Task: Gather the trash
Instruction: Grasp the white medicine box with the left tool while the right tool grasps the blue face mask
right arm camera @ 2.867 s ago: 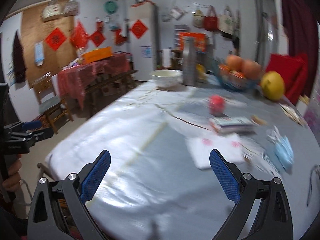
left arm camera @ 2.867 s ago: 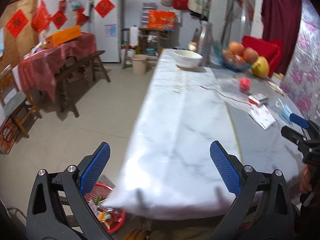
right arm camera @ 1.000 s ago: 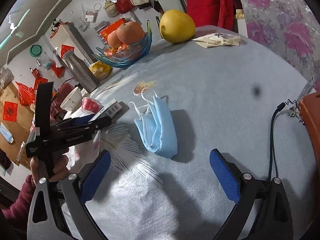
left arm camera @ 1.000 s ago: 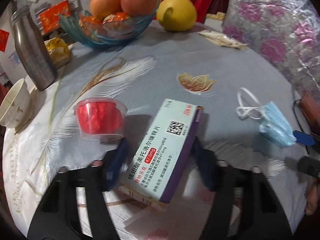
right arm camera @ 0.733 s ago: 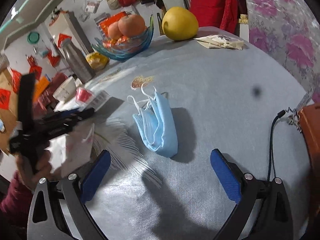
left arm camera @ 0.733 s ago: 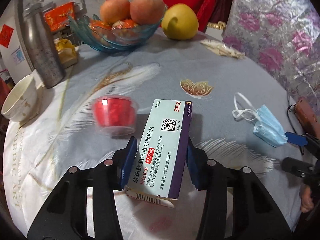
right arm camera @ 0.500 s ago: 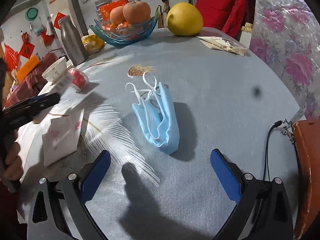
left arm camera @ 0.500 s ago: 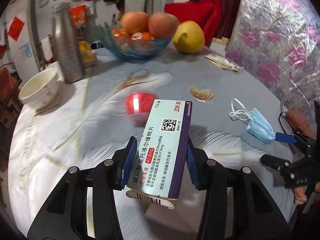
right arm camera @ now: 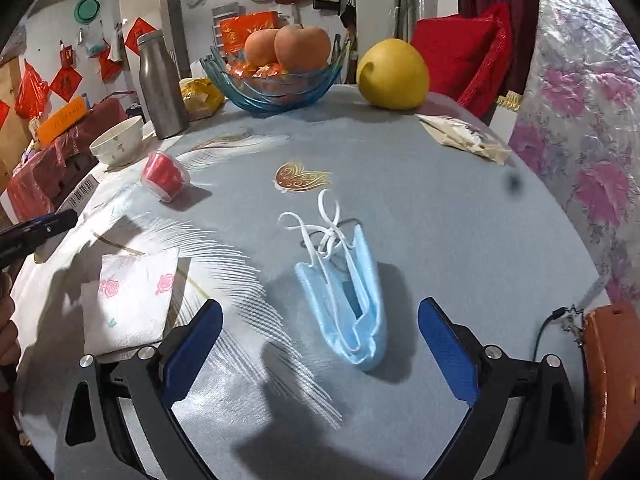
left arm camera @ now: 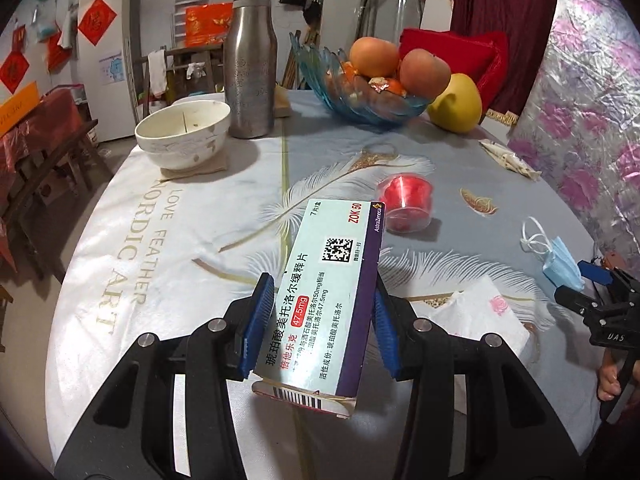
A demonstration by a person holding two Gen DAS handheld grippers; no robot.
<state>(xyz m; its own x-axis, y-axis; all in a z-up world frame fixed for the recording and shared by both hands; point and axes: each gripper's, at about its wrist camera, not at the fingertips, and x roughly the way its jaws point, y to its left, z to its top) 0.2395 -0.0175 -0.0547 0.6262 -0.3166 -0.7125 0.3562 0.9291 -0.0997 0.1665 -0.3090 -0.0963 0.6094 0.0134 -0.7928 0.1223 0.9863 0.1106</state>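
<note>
Cardboard clamped between blue pads: the left tongs (left arm camera: 320,322) grip a medicine box (left arm camera: 324,300) by its long sides and now carry it clear of the desk (left arm camera: 168,216). A second ago the box was only being closed on, low beside the red plastic cup (left arm camera: 405,208); since then it has been raised and the view has swung back to take in the white bowl (left arm camera: 182,134) and steel flask (left arm camera: 250,64). So one piece of trash is secured and probably ready to be taken to a bin, which none of the current views show.

The right tongs (right arm camera: 320,354) are spread wide, empty, hovering just over the crumpled blue face mask (right arm camera: 346,308), which lies on the desk between the pads without touching either. A folded napkin with pink roses (right arm camera: 130,300) lies nearby to the left. Whether the paper packet (right arm camera: 464,136) near the yellow pomelo (right arm camera: 392,74) counts as trash is hard to say from here.
</note>
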